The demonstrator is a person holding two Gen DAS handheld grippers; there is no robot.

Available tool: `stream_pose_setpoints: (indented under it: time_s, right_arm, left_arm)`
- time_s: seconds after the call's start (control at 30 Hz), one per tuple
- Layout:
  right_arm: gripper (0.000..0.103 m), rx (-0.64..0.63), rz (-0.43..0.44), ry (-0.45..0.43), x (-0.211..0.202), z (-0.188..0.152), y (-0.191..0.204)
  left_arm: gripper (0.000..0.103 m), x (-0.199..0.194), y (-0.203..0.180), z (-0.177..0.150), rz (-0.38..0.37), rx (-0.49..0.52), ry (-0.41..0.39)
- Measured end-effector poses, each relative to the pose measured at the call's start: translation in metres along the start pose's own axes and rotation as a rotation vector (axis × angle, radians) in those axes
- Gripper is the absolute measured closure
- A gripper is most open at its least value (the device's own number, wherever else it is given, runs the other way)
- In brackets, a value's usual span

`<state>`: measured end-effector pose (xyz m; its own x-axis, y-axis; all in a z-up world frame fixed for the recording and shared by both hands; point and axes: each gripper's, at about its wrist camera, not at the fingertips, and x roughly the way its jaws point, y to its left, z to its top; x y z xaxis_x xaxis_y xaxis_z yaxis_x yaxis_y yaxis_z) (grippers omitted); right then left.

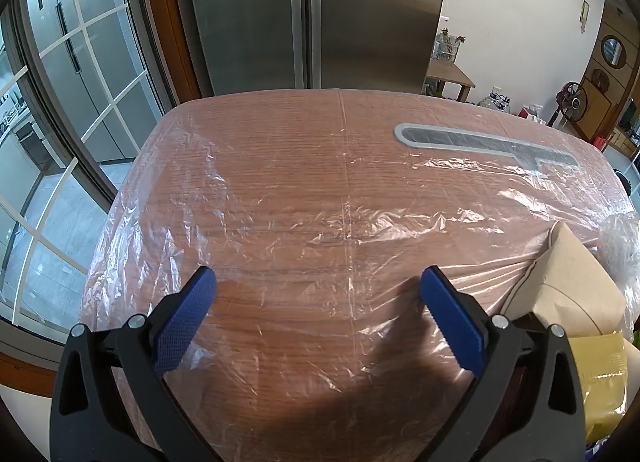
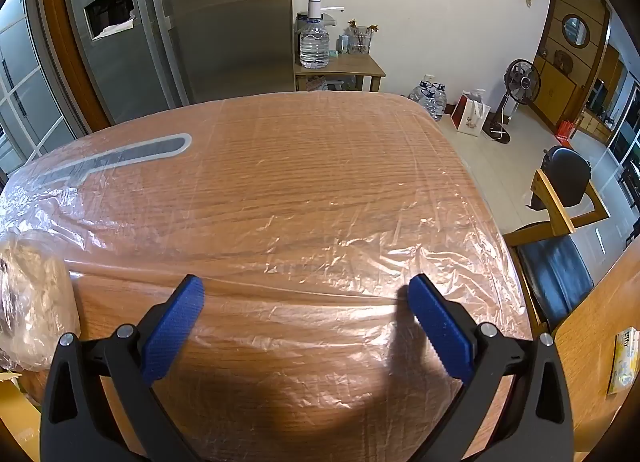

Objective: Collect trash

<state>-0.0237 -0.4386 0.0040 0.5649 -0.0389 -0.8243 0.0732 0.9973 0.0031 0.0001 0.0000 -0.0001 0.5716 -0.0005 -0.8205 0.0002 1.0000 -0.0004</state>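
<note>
A wooden table (image 1: 280, 166) lies under a thin clear plastic sheet (image 1: 304, 230). My left gripper (image 1: 318, 282) hangs open above the sheet with nothing between its blue pads. At the right edge of the left wrist view sit a brown paper bag (image 1: 572, 286), a yellow packet (image 1: 600, 374) and crumpled clear plastic (image 1: 620, 238). In the right wrist view my right gripper (image 2: 306, 290) is also open over the plastic sheet (image 2: 320, 222), empty. A bunched clear plastic bag (image 2: 28, 294) sits at the left edge there.
A grey knife-shaped outline (image 1: 480, 142) lies under the sheet at the far side of the table. A steel fridge (image 1: 320, 14) stands behind. A chair with black seat (image 2: 556, 262) is on the right, a side table with water bottle (image 2: 314, 46) beyond, a fan (image 2: 520, 82) further right.
</note>
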Motion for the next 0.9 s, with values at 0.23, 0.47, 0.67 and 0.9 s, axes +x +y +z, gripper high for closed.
stream_pose_setpoints:
  time_s: [0.23,0.47,0.67,0.9]
  right_arm:
    - [0.004,-0.002,-0.003,0.0,0.0002,-0.0002,-0.0006]
    - [0.003,-0.003,-0.004,0.0,0.0004,-0.0007,-0.0007]
    - [0.003,-0.003,-0.004,0.0,0.0005,-0.001,-0.0009]
    - [0.003,-0.003,-0.004,0.001,0.0008,-0.0007,-0.0012]
  left_arm:
    - [0.002,-0.0003,-0.0007,0.0,0.001,0.004,-0.002]
    - [0.001,-0.0009,-0.0015,0.0004,-0.003,0.006,-0.002]
    - [0.001,-0.0001,-0.0001,0.0,0.002,0.001,-0.002]
    - [0.002,-0.0001,-0.0001,0.0,0.001,0.001,-0.002]
